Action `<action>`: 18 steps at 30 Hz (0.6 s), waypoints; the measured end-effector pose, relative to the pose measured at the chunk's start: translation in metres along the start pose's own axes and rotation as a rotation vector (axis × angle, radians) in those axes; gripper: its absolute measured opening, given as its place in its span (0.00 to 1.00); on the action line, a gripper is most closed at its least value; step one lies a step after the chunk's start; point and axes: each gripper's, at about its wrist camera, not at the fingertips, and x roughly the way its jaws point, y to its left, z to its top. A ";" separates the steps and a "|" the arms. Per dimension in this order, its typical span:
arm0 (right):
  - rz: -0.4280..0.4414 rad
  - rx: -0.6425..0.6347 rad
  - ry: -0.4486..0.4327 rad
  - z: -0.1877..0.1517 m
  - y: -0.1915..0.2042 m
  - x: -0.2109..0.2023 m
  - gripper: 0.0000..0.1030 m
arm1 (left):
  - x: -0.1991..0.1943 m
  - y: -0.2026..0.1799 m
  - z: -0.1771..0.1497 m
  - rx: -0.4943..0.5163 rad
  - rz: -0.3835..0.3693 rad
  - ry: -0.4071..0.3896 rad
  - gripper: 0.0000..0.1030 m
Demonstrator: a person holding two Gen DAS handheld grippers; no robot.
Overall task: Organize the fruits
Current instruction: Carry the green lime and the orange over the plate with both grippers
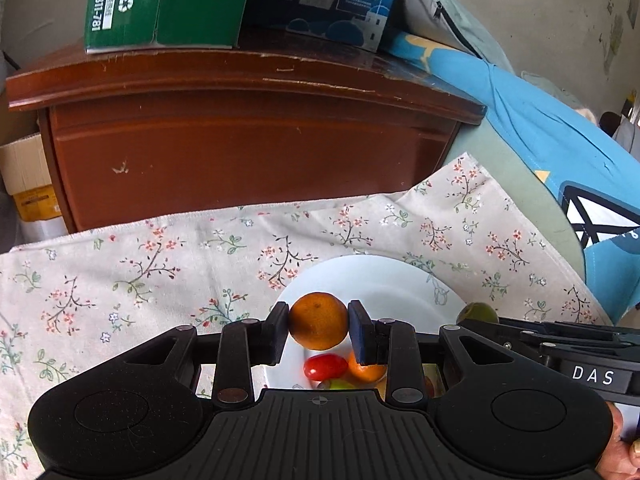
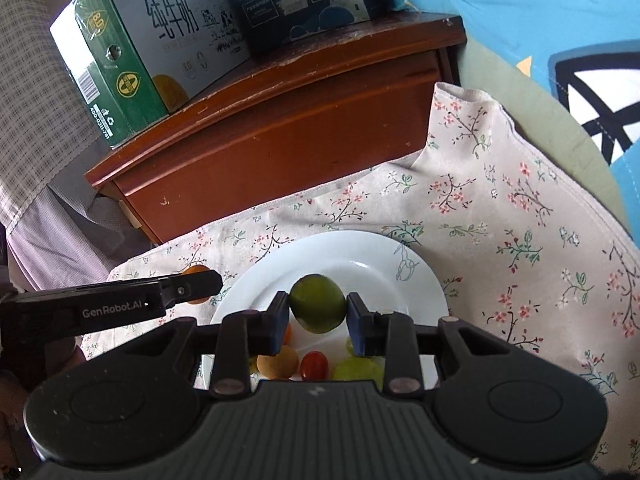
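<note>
Above the plate [image 1: 384, 276]: both fruits held.
Left gripper [image 1: 319, 326]: clamps a glossy tangerine [image 1: 318, 320].
Right gripper [image 2: 318, 314]: clamps a smooth green fruit [image 2: 318, 308].

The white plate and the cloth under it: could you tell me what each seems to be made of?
White plate: probably glazed ceramic, since its smooth white surface catches soft highlights and carries a printed motif at the rim. Floral cloth: woven fabric, matte, creased and draped, with a stitched hem.
</note>
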 end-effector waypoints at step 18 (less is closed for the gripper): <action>-0.024 0.002 0.012 -0.003 0.006 0.011 0.45 | -0.013 -0.009 0.009 -0.060 -0.008 -0.055 0.69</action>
